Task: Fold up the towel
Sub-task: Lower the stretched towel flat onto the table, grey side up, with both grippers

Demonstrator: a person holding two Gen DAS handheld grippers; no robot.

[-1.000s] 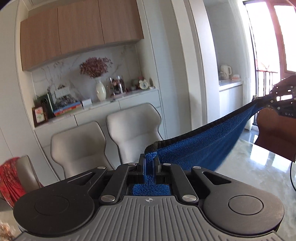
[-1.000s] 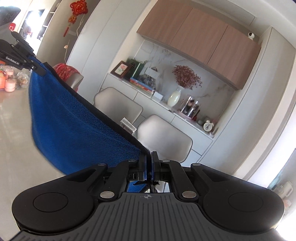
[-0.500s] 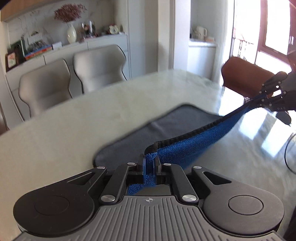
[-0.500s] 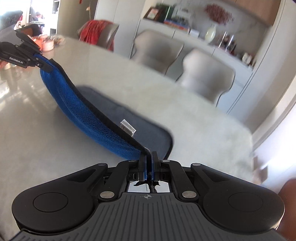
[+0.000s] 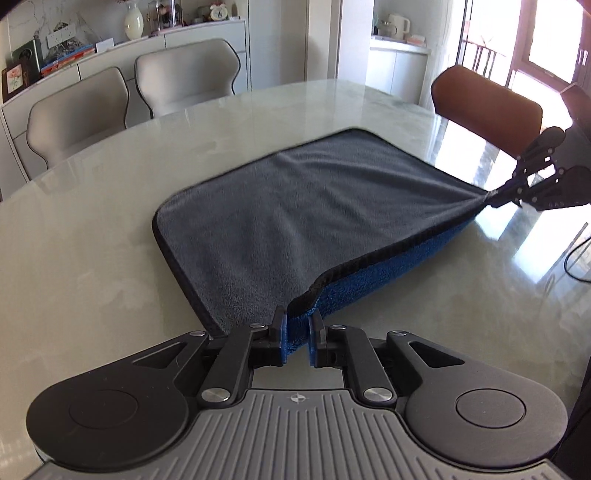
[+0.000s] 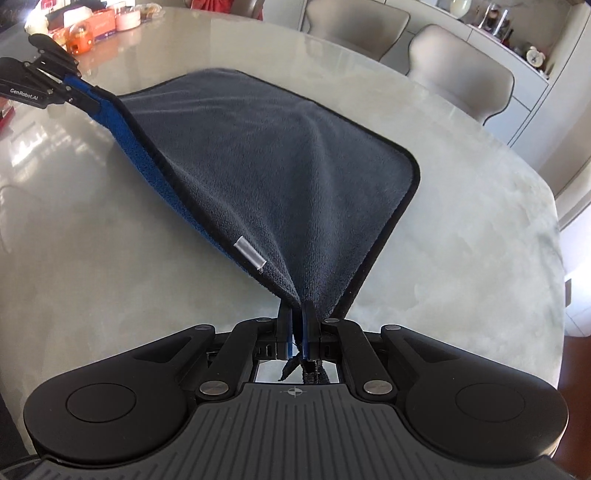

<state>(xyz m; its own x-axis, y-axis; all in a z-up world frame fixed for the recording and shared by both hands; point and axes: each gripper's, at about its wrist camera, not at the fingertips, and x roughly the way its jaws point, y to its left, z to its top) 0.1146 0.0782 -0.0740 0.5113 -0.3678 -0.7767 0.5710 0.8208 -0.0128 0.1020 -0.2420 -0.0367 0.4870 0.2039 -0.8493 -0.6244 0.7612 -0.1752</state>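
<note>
A towel [image 5: 295, 206], grey on top and blue underneath with a black hem, lies spread on the pale marble table [image 5: 92, 258]; it also shows in the right wrist view [image 6: 277, 155]. My left gripper [image 5: 296, 325] is shut on its near left corner, the edge lifted slightly. My right gripper [image 6: 298, 314] is shut on the near right corner, cloth bunched between its fingers. Each gripper shows in the other's view: the right one [image 5: 495, 197], the left one [image 6: 86, 99]. A white label [image 6: 250, 252] sits on the near hem.
Two beige chairs [image 5: 184, 85] stand at the far side and a brown chair [image 5: 487, 107] at the right end. Jars and orange packages [image 6: 92, 22] sit at the table's far left. A black cable [image 5: 576, 258] lies at the right.
Both grippers have come down and back, laying the hanging towel flat on the table, grey side up. Both still grip their corners.
</note>
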